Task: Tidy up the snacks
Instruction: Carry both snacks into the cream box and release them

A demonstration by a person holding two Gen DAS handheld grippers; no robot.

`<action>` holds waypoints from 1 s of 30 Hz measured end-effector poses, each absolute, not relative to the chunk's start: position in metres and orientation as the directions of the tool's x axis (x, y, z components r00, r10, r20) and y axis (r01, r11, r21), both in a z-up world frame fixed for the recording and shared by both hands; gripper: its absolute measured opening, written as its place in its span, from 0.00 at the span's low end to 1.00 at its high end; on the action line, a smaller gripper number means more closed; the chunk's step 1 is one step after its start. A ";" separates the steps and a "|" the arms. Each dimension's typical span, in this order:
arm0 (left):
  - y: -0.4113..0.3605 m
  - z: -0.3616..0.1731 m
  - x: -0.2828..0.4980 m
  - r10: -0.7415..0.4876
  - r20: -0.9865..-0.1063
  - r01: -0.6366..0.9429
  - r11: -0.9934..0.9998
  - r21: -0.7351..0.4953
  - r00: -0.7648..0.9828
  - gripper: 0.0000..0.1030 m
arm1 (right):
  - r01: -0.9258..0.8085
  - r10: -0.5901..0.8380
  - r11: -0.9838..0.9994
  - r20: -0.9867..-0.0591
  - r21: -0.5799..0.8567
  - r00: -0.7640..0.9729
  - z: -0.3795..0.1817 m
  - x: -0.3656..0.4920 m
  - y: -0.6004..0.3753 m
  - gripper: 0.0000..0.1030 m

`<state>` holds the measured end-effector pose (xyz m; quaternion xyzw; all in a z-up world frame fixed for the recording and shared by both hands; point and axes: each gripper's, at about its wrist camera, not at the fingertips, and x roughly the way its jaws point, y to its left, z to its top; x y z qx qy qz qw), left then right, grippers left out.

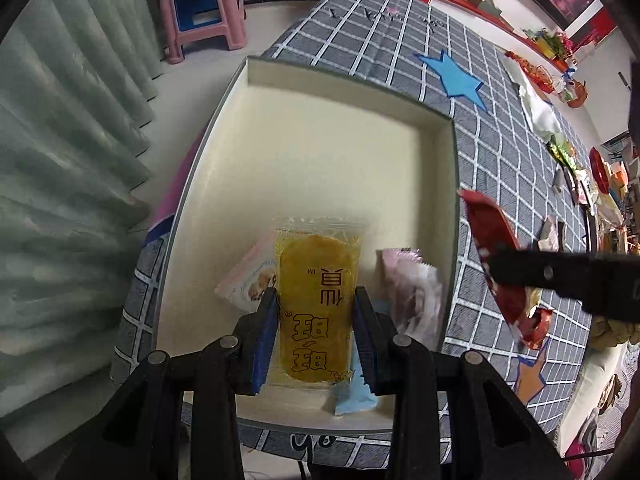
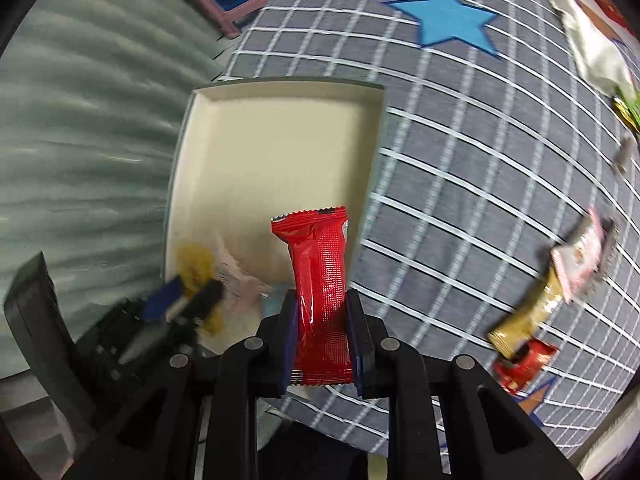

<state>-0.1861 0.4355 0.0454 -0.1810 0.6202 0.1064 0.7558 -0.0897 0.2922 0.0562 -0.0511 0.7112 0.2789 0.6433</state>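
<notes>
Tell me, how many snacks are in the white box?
4, maybe more hidden. The yellow packet sits in the left claw, over the white box. A pink packet lies left, a pale wrapper right, a blue packet nearest.

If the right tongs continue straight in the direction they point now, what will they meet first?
Probably the near right wall of the cream shallow cardboard box. The right tongs hold a red foil snack packet whose top points over that edge toward the bare box floor. Depth is unclear.
</notes>
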 end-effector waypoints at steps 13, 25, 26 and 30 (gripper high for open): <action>0.415 0.033 -0.200 -0.020 -0.991 -0.348 0.935 -0.065 0.131 0.67 | -0.351 0.230 0.899 -0.964 0.263 -0.134 0.018 -0.087 0.268 1.00; 0.380 0.043 -0.184 -0.049 -0.991 -0.237 0.968 -0.078 0.124 0.70 | 0.043 0.097 0.995 -0.974 0.090 -0.203 -0.069 -0.094 0.081 1.00; 0.378 0.044 -0.182 -0.050 -0.991 -0.227 0.971 -0.077 0.123 0.70 | 0.081 0.104 0.993 -0.972 0.089 -0.208 -0.075 -0.096 0.070 1.00; 0.362 0.048 -0.175 -0.046 -0.993 -0.168 0.984 -0.063 0.109 0.70 | 0.173 0.141 0.979 -0.973 0.110 -0.181 -0.087 -0.099 0.049 1.00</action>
